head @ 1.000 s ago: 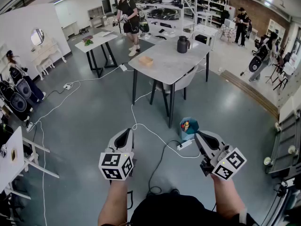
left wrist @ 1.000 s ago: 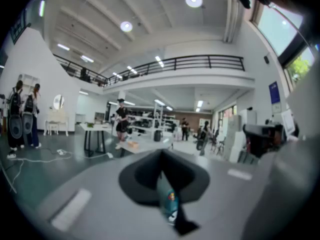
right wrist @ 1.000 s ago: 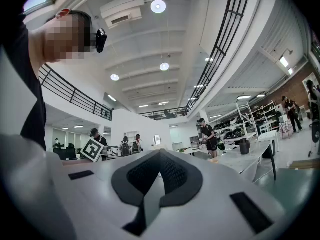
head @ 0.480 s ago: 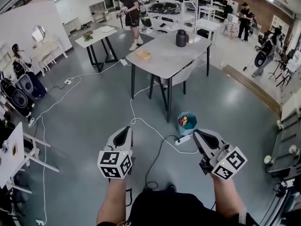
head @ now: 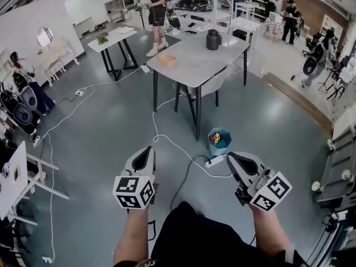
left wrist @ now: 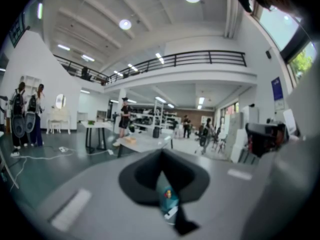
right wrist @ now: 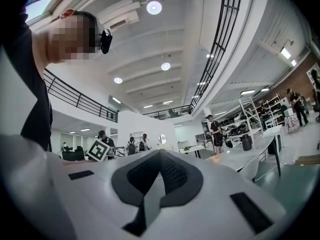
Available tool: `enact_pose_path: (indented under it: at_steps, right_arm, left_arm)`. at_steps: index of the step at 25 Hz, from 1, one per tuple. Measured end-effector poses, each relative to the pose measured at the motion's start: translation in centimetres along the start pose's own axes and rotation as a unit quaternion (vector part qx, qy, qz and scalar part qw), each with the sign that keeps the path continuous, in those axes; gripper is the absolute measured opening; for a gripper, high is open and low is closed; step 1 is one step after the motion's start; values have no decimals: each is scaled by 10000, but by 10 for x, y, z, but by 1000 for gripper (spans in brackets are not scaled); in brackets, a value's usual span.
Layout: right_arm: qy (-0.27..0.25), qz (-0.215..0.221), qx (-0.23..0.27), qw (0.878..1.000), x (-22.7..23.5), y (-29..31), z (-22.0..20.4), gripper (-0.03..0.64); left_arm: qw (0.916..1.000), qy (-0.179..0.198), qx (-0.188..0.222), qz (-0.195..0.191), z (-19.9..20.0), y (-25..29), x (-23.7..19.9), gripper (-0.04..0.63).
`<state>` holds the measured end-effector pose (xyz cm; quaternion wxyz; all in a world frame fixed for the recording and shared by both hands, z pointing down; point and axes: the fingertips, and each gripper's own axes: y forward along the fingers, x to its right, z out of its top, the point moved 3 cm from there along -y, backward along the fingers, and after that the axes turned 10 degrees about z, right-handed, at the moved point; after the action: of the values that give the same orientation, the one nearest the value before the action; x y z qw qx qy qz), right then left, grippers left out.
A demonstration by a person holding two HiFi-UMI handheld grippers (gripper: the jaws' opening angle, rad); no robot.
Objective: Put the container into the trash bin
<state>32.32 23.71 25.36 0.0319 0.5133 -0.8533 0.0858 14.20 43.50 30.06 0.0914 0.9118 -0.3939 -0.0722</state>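
The container (head: 167, 60), a small tan box, lies on the grey table (head: 194, 71) well ahead of me; it also shows in the left gripper view (left wrist: 131, 140). The teal trash bin (head: 219, 139) stands on the floor by the table's near leg, with colourful scraps inside. My left gripper (head: 146, 153) is held low at the left, shut and empty; the bin (left wrist: 167, 200) peeks past its jaws. My right gripper (head: 232, 159) sits near the bin's right side, shut with nothing in it. Both are far from the container.
A black jug (head: 212, 39) stands at the table's far end, and a chair (head: 203, 96) is tucked under it. A white power strip (head: 214, 161) and cables (head: 167, 143) cross the floor between me and the bin. People stand by a second table (head: 114, 38) and shelves behind.
The table and bin have slid slightly upward in the head view, and my dark-trousered leg has come into sight at the bottom. Both grippers stay shut and empty.
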Motion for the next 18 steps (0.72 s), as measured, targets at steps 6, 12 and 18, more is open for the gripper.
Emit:
enact_pose_path:
  at_steps: [6, 12, 18]
  right_arm:
    - [196, -63, -135, 9997, 28, 28, -13, -6]
    - [294, -18, -330, 9990, 76, 92, -29, -6]
    - [329, 45, -357, 9988, 132, 184, -27, -6]
  left_arm:
    - [9999, -121, 33, -47, -5, 29, -20, 9]
    - [9992, -386, 20, 30, -9, 93, -73, 9]
    - [9994, -338, -3, -26, 15, 173, -133, 9]
